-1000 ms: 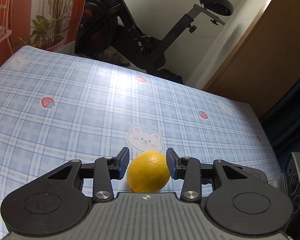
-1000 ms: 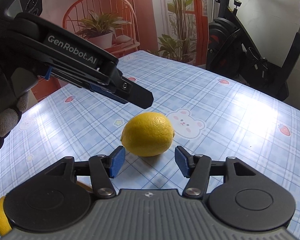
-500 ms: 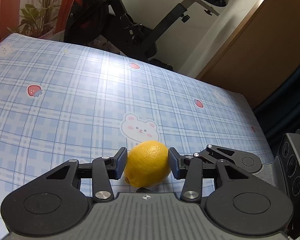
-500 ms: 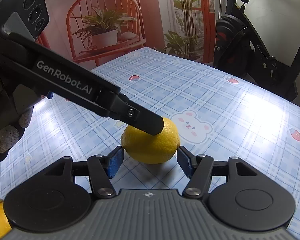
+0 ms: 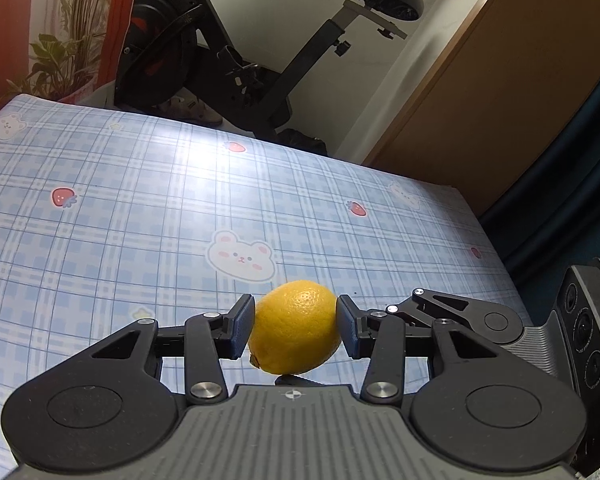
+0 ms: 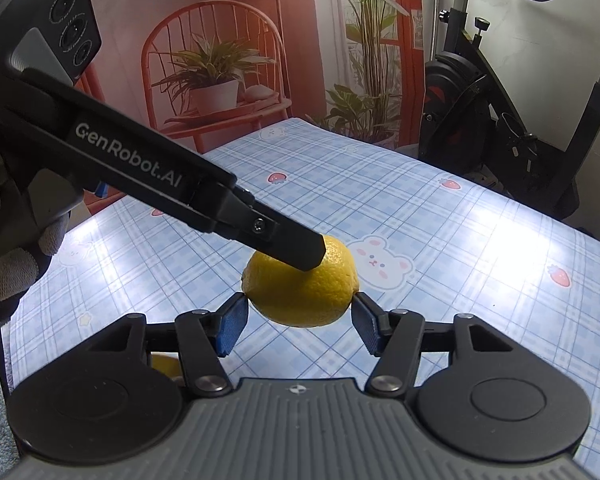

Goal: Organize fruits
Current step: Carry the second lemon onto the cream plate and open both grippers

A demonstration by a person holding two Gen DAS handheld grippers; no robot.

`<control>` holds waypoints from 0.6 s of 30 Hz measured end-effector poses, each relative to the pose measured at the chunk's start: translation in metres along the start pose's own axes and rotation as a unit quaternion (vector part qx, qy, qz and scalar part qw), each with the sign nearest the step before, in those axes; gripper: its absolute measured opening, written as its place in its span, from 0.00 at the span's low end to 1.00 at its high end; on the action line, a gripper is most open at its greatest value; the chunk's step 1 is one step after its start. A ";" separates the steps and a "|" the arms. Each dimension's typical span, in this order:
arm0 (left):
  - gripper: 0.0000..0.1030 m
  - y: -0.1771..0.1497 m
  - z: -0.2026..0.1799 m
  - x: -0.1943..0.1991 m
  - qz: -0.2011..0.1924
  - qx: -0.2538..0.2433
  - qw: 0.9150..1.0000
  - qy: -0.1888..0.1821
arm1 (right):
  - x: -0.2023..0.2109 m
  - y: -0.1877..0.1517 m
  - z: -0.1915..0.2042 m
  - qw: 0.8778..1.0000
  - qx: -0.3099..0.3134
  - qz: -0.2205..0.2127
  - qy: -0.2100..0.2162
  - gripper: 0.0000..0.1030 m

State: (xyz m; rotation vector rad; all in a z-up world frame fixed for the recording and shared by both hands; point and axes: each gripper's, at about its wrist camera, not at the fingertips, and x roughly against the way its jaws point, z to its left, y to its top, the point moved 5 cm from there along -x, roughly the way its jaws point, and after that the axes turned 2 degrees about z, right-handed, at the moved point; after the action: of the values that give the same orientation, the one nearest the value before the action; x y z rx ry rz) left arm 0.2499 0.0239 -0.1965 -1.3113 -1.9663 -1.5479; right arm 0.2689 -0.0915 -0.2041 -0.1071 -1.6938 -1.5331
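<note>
Blue plaid worktop (image 5: 140,200), exercise bike (image 5: 236,52) behind. Left gripper (image 5: 296,328) jaws are clamped on the lemon (image 5: 296,328), off the cloth. Right gripper (image 6: 300,322) jaws touch the lemon's ends; grip unclear.

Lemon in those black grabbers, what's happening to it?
A person holds a grabber in each hand. The left gripper is squeezing the lemon and seems to have it just off the checked table. The right gripper is open, with its tips beside the lemon's two ends, maybe ready to take it.
</note>
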 end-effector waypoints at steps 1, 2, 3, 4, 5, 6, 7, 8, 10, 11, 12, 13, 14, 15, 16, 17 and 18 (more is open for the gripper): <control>0.46 -0.002 -0.004 0.004 -0.002 -0.002 1.000 -0.001 | 0.007 -0.001 0.003 1.000 0.001 -0.003 -0.002 0.58; 0.46 -0.003 -0.008 0.007 -0.003 -0.004 1.000 -0.001 | 0.012 -0.002 0.006 1.000 0.002 -0.005 -0.003 0.58; 0.46 -0.007 -0.014 0.012 -0.006 -0.007 1.000 -0.002 | 0.018 -0.003 0.008 1.000 0.003 -0.008 -0.004 0.58; 0.46 -0.009 -0.018 0.015 -0.007 -0.010 1.000 -0.002 | 0.024 -0.005 0.010 1.000 0.002 -0.010 -0.004 0.58; 0.46 -0.013 -0.023 0.019 -0.007 -0.012 1.000 -0.002 | 0.030 -0.007 0.013 1.000 0.001 -0.012 -0.003 0.58; 0.46 -0.015 -0.027 0.021 -0.007 -0.014 1.000 -0.002 | 0.036 -0.009 0.015 1.000 0.002 -0.013 -0.004 0.58; 0.46 -0.018 -0.031 0.024 -0.006 -0.016 1.000 -0.002 | 0.041 -0.011 0.017 1.000 0.003 -0.013 -0.005 0.58; 0.46 -0.022 -0.036 0.027 -0.006 -0.018 1.000 -0.002 | 0.047 -0.013 0.021 1.000 0.005 -0.014 -0.007 0.58; 0.46 -0.030 -0.045 0.033 -0.006 -0.025 1.000 -0.004 | 0.059 -0.019 0.026 1.000 0.007 -0.014 -0.010 0.58; 0.46 -0.034 -0.050 0.036 -0.007 -0.027 1.000 -0.005 | 0.065 -0.021 0.028 1.000 0.008 -0.014 -0.011 0.58; 0.46 -0.039 -0.054 0.039 -0.006 -0.030 0.999 -0.006 | 0.071 -0.025 0.030 1.000 0.008 -0.014 -0.012 0.58; 0.46 -0.042 -0.057 0.041 -0.006 -0.031 0.999 -0.008 | 0.077 -0.029 0.033 1.000 0.009 -0.015 -0.014 0.58; 0.46 -0.047 -0.061 0.044 -0.007 -0.029 0.999 -0.010 | 0.082 -0.032 0.036 1.000 0.008 -0.015 -0.016 0.58; 0.46 -0.050 -0.064 0.046 -0.007 -0.029 0.999 -0.011 | 0.089 -0.036 0.040 1.000 0.006 -0.016 -0.016 0.58; 0.46 -0.055 -0.068 0.049 -0.007 -0.030 0.999 -0.013 | 0.094 -0.040 0.043 1.000 0.005 -0.016 -0.017 0.58; 0.46 -0.061 -0.072 0.052 -0.007 -0.033 0.999 -0.015 | 0.100 -0.044 0.047 1.000 0.005 -0.016 -0.017 0.58; 0.46 -0.065 -0.075 0.055 -0.005 -0.036 0.999 -0.016 | 0.105 -0.047 0.050 1.000 0.006 -0.015 -0.018 0.58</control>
State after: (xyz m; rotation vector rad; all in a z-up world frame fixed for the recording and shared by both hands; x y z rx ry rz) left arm 0.1479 -0.0171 -0.1694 -1.3645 -1.9563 -1.6263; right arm 0.1485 -0.1074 -0.1732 -0.1044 -1.7393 -1.5511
